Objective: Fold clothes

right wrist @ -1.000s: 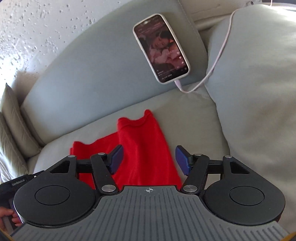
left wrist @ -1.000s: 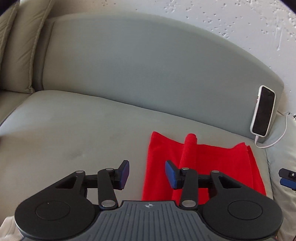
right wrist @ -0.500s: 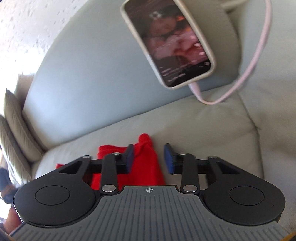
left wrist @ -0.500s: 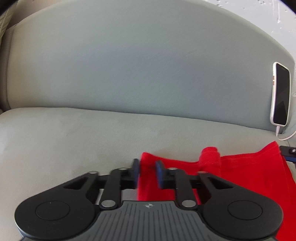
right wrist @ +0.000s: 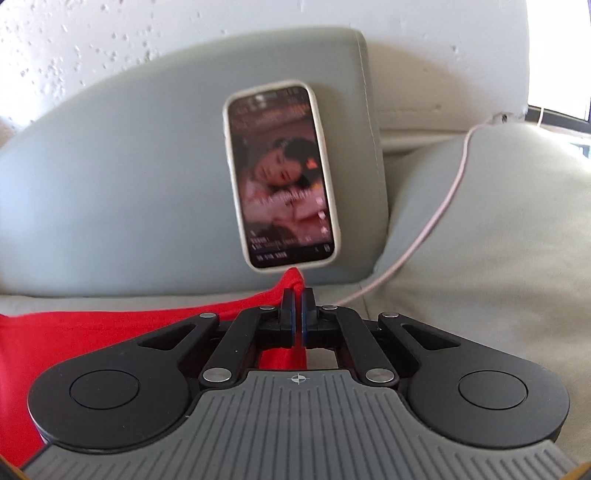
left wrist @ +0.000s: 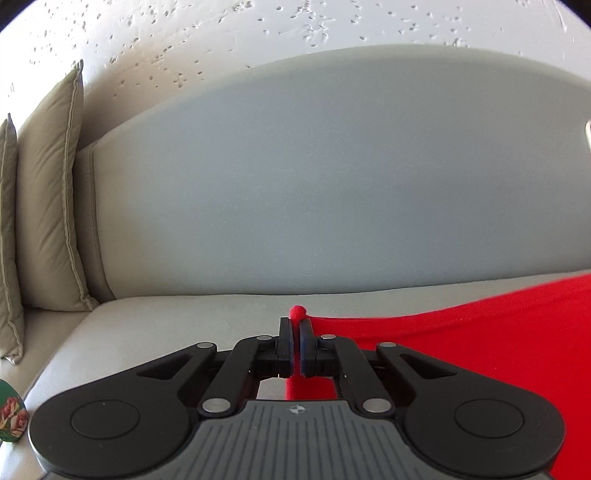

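Left claw: my left gripper (left wrist: 294, 332) is clamped on a corner of the red garment (left wrist: 480, 350); a small nub of cloth pokes out past the tips.
Right claw: my right gripper (right wrist: 297, 306) is pinched tight on the opposite corner of the red garment (right wrist: 110, 332), a peak of fabric standing up between the pads.
Garment: lies on the sofa seat (left wrist: 166, 332), spreading from each claw toward the other; the edge between the two corners sags in a shallow curve.
Handling, my guess: light, soft, limp knit. It will droop wherever unsupported and should not slip much from the pads. Corners are the right hold; keep the edge taut between both claws so the fold lands flat.
Beyond the garment, left view: grey backrest (left wrist: 332, 184), two beige cushions (left wrist: 48, 206) at the far end, speckled wall (left wrist: 258, 26) above.
Beyond the garment, right view: phone (right wrist: 280, 177) propped on the backrest just behind the pinched corner, its cable (right wrist: 424, 232) trailing off over a pillow (right wrist: 498, 240).
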A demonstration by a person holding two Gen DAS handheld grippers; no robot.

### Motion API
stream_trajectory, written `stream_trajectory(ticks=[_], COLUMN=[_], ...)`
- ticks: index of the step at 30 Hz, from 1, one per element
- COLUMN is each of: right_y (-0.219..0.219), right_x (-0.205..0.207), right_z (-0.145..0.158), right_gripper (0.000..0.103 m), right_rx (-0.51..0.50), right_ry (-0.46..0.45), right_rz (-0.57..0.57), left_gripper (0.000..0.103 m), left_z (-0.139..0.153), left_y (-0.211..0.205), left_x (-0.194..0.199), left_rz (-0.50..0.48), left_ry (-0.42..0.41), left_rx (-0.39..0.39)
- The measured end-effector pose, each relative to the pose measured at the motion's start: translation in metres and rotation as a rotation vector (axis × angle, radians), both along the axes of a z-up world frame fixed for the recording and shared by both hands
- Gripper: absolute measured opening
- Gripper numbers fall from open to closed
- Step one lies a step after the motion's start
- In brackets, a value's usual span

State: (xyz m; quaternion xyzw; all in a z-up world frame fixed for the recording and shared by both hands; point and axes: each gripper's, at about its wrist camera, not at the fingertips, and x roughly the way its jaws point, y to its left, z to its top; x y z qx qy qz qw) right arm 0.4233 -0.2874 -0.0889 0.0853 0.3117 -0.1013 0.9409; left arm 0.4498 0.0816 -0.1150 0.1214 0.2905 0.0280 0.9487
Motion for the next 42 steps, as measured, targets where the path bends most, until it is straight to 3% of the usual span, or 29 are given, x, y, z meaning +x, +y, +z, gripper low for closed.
stream_trajectory(ticks=[4, 8, 9, 10, 11, 13, 14, 17, 23, 24, 26, 27, 31, 34, 36, 37, 38, 40, 42], right_y=[0.004, 0.006, 0.005, 0.003, 0.001, 0.0, -0.001, -0.001, 0.012, 0.015, 0.019, 0.02, 0.024, 0.028, 0.033, 0.036, 0.041, 0.052, 0.064], right_x=[0.009, 0.008, 0.008, 0.006, -0.001, -0.021, -0.031, -0.076, -0.188, -0.208, -0.247, -0.269, -0.343, -0.378, -0.389, -0.395, -0.399, -0.396, -0.395], right_z=[-0.034, -0.035, -0.03, -0.024, -0.014, 0.011, 0.025, 0.076, 0.163, 0.173, 0.187, 0.193, 0.203, 0.182, 0.152, 0.137, 0.119, 0.085, 0.056], right_gripper=[0.002, 0.008, 0.012, 0.034, 0.053, 0.054, 0.054, 0.054, 0.056, 0.058, 0.081, 0.082, 0.084, 0.09, 0.09, 0.082, 0.056, 0.019, 0.015], right_rx=[-0.033, -0.05, -0.04, -0.023, -0.001, 0.026, 0.037, 0.083, 0.181, 0.199, 0.219, 0.229, 0.266, 0.315, 0.356, 0.377, 0.396, 0.416, 0.434], right_ry=[0.083, 0.093, 0.104, 0.108, 0.096, 0.035, 0.005, -0.054, -0.108, -0.107, -0.109, -0.116, -0.125, -0.072, -0.019, 0.008, 0.029, 0.079, 0.127], right_rz=[-0.001, -0.005, -0.006, -0.005, -0.007, -0.005, -0.003, 0.014, 0.076, 0.08, 0.084, 0.088, 0.127, 0.111, 0.106, 0.104, 0.11, 0.127, 0.138], left_gripper=[0.003, 0.003, 0.013, 0.025, 0.03, 0.05, 0.051, 0.051, 0.062, 0.062, 0.065, 0.067, 0.069, 0.064, 0.064, 0.058, 0.055, 0.041, 0.03], left_z=[-0.03, -0.026, -0.018, -0.011, -0.003, 0.023, 0.036, 0.082, 0.171, 0.183, 0.199, 0.206, 0.195, 0.163, 0.128, 0.111, 0.094, 0.068, 0.055], left_y=[-0.015, -0.027, -0.026, -0.026, -0.025, -0.021, -0.018, -0.005, -0.003, -0.004, -0.005, -0.006, -0.015, -0.026, -0.039, -0.047, -0.055, -0.07, -0.083], left_x=[0.017, 0.016, 0.014, 0.011, 0.009, -0.01, -0.02, -0.056, -0.174, -0.195, -0.235, -0.256, -0.328, -0.359, -0.371, -0.375, -0.379, -0.39, -0.4], left_rz=[0.026, 0.025, 0.032, 0.039, 0.046, 0.066, 0.077, 0.091, -0.028, -0.051, -0.096, -0.121, -0.145, -0.142, -0.139, -0.128, -0.115, -0.082, -0.06], left_ry=[0.05, 0.068, 0.074, 0.081, 0.087, 0.035, 0.006, 0.013, 0.015, 0.026, 0.029, 0.028, 0.057, 0.124, 0.186, 0.211, 0.236, 0.241, 0.203], left_rx=[0.061, 0.121, 0.115, 0.11, 0.104, 0.099, 0.097, 0.032, -0.025, -0.039, -0.074, -0.091, -0.163, -0.212, -0.215, -0.209, -0.203, -0.211, -0.188])
